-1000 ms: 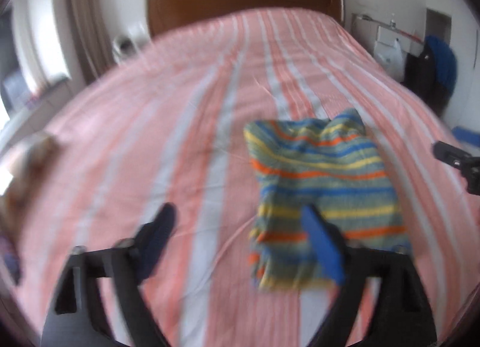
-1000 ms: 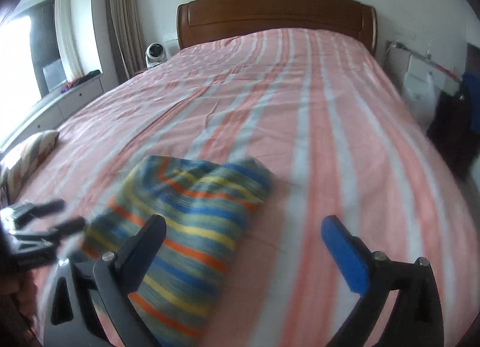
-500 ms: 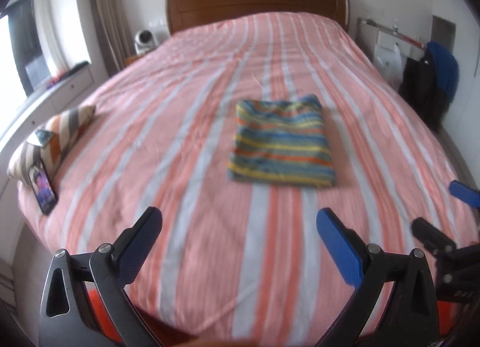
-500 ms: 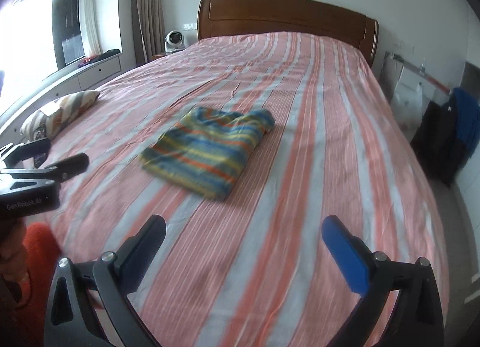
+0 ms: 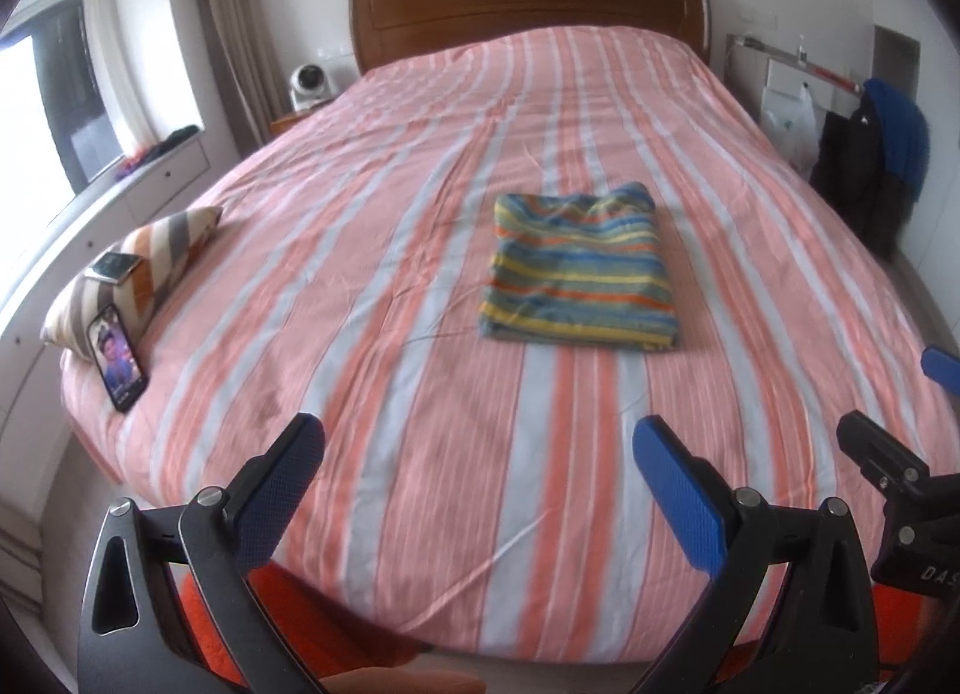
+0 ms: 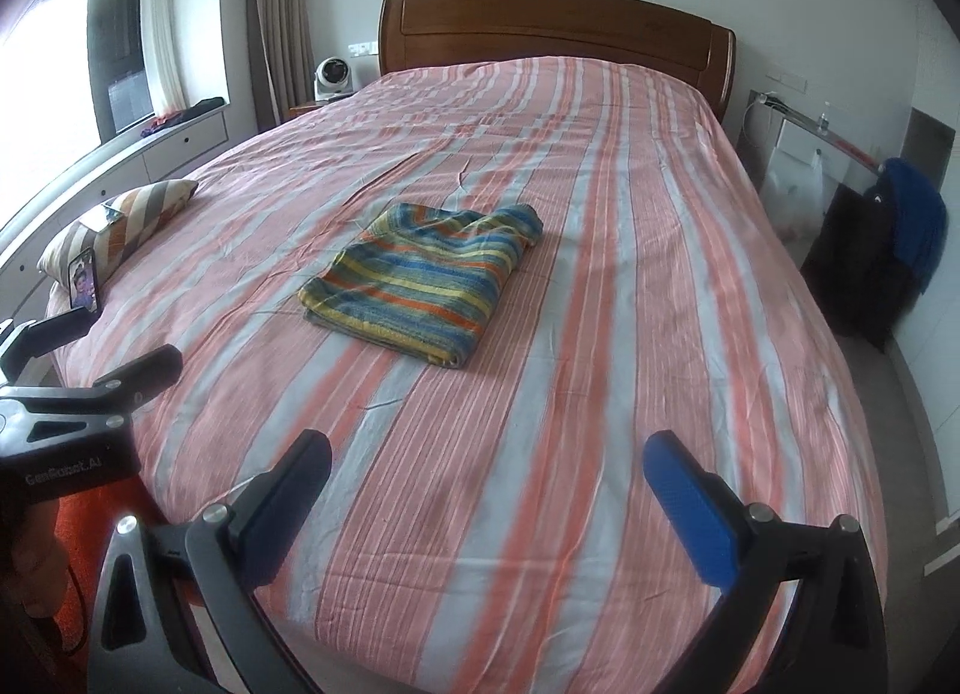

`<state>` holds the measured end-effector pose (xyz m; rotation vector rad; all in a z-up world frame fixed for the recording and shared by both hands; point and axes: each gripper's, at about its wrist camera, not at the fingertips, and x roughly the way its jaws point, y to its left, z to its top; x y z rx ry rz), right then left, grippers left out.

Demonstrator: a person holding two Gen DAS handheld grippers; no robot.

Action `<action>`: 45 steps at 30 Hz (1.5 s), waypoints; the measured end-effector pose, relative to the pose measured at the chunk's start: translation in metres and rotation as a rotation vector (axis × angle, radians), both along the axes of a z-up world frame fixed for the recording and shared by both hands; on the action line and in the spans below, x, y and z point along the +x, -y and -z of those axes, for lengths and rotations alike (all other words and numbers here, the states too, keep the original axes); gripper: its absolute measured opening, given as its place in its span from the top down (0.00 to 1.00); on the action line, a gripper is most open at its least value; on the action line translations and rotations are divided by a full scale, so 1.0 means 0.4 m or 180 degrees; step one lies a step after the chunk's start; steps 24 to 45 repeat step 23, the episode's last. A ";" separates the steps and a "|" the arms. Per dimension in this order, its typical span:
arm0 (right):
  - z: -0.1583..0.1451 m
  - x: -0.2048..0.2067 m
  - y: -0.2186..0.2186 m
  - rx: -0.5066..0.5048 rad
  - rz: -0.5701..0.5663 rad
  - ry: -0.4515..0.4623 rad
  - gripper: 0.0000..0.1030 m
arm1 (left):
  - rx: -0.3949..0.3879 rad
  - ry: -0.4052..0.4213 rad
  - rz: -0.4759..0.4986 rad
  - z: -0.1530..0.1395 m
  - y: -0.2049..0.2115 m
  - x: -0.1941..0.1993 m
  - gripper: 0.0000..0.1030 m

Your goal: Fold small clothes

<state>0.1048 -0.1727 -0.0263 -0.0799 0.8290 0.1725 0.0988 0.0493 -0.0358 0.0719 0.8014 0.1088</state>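
Observation:
A folded garment with blue, yellow, green and orange stripes point(image 5: 579, 271) point(image 6: 429, 280) lies flat on the bed point(image 5: 420, 370) point(image 6: 630, 334), a tidy rectangle. My left gripper point(image 5: 477, 454) is open and empty, held back over the foot of the bed, well short of the garment. My right gripper point(image 6: 486, 472) is also open and empty, at the same distance from it. Each gripper shows at the edge of the other's view: the right gripper point(image 5: 894, 424), the left gripper point(image 6: 90, 352).
A striped pillow point(image 5: 141, 262) with two phones point(image 5: 117, 358) lies at the bed's left edge. Wooden headboard point(image 5: 528, 4) at the far end. A fan point(image 5: 309, 85) stands on the nightstand; dark and blue clothes point(image 5: 882, 154) hang on the right. Orange fabric point(image 5: 204, 622) shows below the grippers.
Both grippers have pulled back from right over the garment to beyond the foot of the bed. The garment stays folded where it lay, now far from both.

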 end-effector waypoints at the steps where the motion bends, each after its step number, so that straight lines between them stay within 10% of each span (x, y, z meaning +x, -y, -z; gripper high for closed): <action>1: 0.002 0.001 0.000 -0.0026 0.0014 -0.0008 0.01 | 0.0008 0.0000 -0.0006 0.000 0.000 0.000 0.00; 45: -0.015 0.005 0.011 0.0048 0.0061 0.0004 0.01 | -0.0035 0.0131 0.0036 -0.018 0.010 -0.027 0.00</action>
